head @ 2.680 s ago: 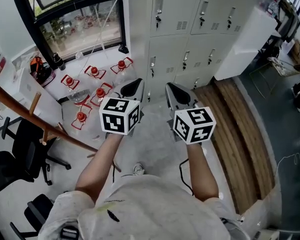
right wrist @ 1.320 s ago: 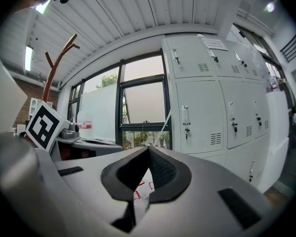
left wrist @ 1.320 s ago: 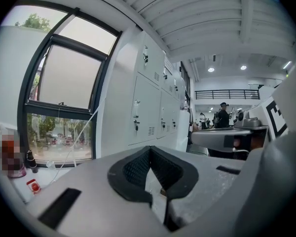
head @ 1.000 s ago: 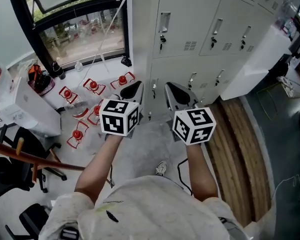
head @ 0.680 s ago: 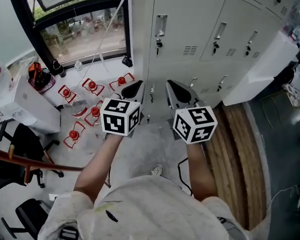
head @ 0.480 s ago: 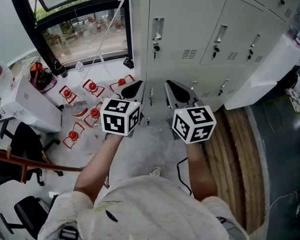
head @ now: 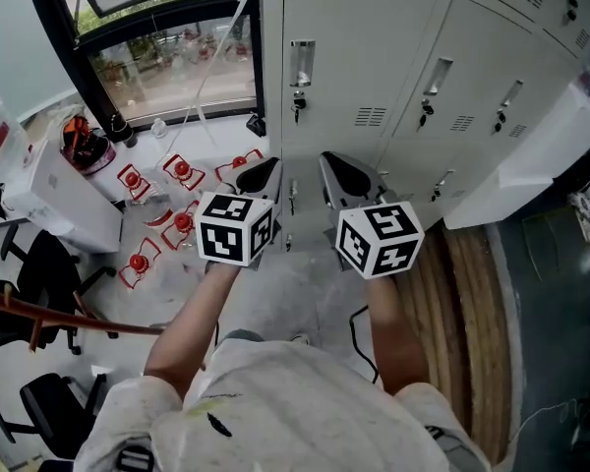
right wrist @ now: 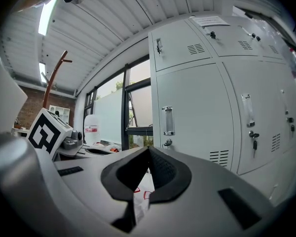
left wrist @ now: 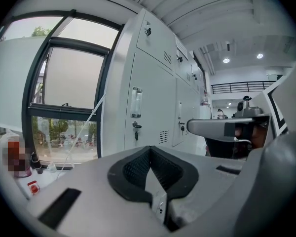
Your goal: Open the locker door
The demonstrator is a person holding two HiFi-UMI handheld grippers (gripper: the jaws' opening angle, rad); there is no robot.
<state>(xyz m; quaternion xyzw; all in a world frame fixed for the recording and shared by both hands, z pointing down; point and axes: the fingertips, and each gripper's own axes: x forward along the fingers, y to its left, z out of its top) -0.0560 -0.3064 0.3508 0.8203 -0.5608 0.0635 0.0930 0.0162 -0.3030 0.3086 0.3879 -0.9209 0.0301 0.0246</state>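
A bank of white lockers (head: 442,28) stands ahead of me, all doors closed. The leftmost door (head: 344,57) has a recessed handle (head: 302,64) with a key in the lock (head: 297,101) below it. That door (left wrist: 148,107) and its handle (left wrist: 136,102) also show in the left gripper view, and a handle (right wrist: 167,120) shows in the right gripper view. My left gripper (head: 263,173) and right gripper (head: 336,168) are held side by side, pointing at the lockers and short of them. Both are shut and hold nothing.
A black-framed window (head: 172,62) is left of the lockers. Several red-capped bottles (head: 182,170) lie on the floor below it, beside a white box (head: 64,200) and office chairs (head: 39,264). A wooden floor strip (head: 472,303) and white counter (head: 560,155) lie right.
The lockers have grown larger and come nearer in the head view as the person walks toward them. Both grippers keep the same pose, shut and empty.
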